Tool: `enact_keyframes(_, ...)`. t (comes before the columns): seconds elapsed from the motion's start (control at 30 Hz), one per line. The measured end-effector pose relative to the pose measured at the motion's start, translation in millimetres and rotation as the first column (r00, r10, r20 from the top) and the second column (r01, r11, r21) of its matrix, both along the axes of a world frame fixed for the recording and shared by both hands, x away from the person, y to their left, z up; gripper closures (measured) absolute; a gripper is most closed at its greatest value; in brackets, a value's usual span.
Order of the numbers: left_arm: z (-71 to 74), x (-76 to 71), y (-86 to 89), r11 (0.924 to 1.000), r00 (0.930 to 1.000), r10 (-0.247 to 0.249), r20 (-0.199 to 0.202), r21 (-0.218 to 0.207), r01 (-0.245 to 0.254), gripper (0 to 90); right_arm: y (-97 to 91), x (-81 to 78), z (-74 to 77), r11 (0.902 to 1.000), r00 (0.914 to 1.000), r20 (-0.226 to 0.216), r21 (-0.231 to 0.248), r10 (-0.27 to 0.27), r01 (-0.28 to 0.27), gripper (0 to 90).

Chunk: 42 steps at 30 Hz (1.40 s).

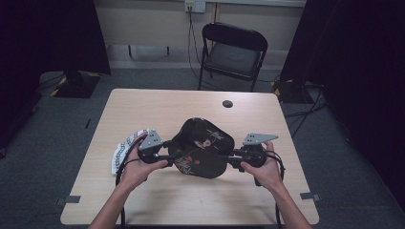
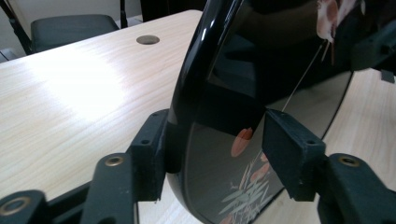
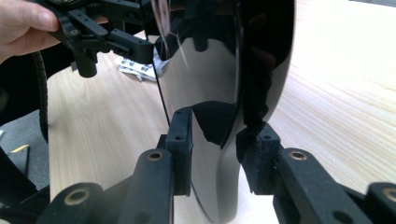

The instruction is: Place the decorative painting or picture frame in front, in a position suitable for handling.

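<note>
A glossy black lacquer plate painted with red flowers stands tilted on its edge above the middle of the table, between both grippers. My right gripper is shut on its right rim; in the right gripper view the gripper has one pad on each face of the plate. My left gripper is at the left rim. In the left gripper view the gripper straddles the plate: one jaw lies against the rim's outside, while the other stands apart from the rim over the inner face.
A folded white patterned cloth lies on the wooden table just left of my left hand. A round hole sits near the table's far edge. A black folding chair stands behind the table.
</note>
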<state>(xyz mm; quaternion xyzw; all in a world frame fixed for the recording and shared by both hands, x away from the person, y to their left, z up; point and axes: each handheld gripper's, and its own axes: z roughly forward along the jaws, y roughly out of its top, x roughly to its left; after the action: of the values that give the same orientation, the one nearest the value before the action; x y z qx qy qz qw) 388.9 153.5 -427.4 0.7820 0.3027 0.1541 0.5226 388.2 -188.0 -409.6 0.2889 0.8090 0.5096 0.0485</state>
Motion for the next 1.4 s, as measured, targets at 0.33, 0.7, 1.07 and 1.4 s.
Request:
enact_keyframes(0.33, 0.7, -0.1, 27.1, 0.9991, 0.9987, 0.043, -0.028, 0.003, -0.043, 40.2, 1.2, -8.4, 1.9, 0.9997, 0.9998, -0.004, -0.011, 0.021, -0.021, 67.8)
enact_keyframes(0.7, 15.3, -5.2, 85.2, 0.9954, 0.9949, 0.094, -0.036, -0.014, -0.094, 37.2, 1.8, -12.3, 2.3, 0.9997, 0.9993, -0.029, 0.006, 0.024, -0.024, 66.5)
enact_keyframes(1.07, -15.8, 7.8, 136.8, 0.9659, 0.9557, 0.259, -0.140, 0.048, -0.254, 35.7, 1.0, -10.9, 2.5, 1.0000, 1.0000, -0.004, 0.006, 0.008, -0.008, 58.3)
enact_keyframes(1.4, -42.7, 16.3, 148.2, 0.9393, 0.9282, 0.339, -0.154, 0.111, -0.324, 33.5, -0.6, -10.2, 2.4, 0.9997, 0.9999, -0.014, 0.022, -0.007, 0.008, 57.9)
